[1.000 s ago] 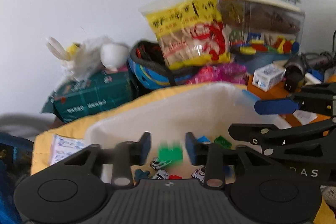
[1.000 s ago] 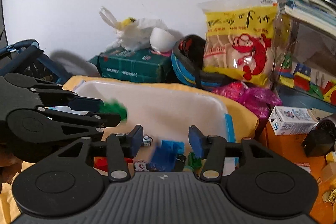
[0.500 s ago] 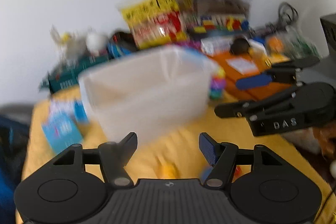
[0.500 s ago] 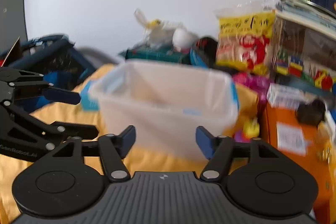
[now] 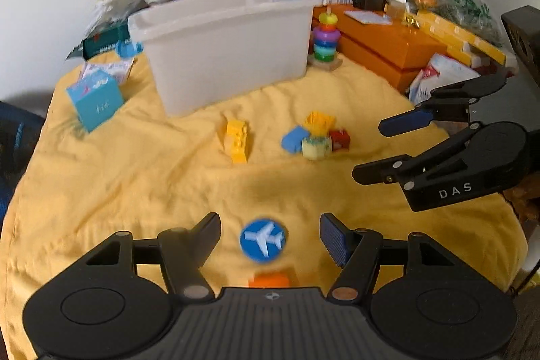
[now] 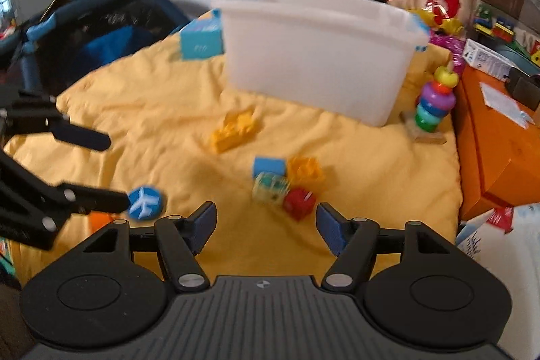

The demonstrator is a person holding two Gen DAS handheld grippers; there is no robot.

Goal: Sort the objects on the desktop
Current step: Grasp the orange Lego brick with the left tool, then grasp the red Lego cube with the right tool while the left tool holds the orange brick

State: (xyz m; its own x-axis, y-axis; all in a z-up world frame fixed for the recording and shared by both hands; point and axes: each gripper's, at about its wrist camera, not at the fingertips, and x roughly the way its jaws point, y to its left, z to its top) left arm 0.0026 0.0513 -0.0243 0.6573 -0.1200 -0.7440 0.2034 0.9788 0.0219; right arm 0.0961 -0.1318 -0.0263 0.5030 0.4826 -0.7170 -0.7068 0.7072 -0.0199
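A white plastic bin (image 5: 229,46) (image 6: 317,56) stands at the back of the yellow cloth (image 5: 135,177). Loose toys lie in front of it: a yellow brick (image 5: 237,140) (image 6: 233,129), and a cluster of blue, yellow, pale and red blocks (image 5: 315,137) (image 6: 287,183). A blue disc with a white plane (image 5: 263,240) (image 6: 145,198) lies between my left gripper's (image 5: 270,237) open fingers, with an orange piece (image 5: 270,279) just below it. My right gripper (image 6: 266,225) is open and empty, just short of the red block (image 6: 298,203).
A ring-stacker toy (image 5: 325,39) (image 6: 433,105) stands right of the bin. An orange box (image 5: 388,46) edges the right side. A light blue box (image 5: 94,100) sits left of the bin. Snack bags and clutter line the wall. A dark bag (image 6: 101,32) lies off the left edge.
Both grippers have pulled back from over the bin and dropped low over the cloth. A green brick seen at the left gripper a second ago is out of sight. Both have opened wider.
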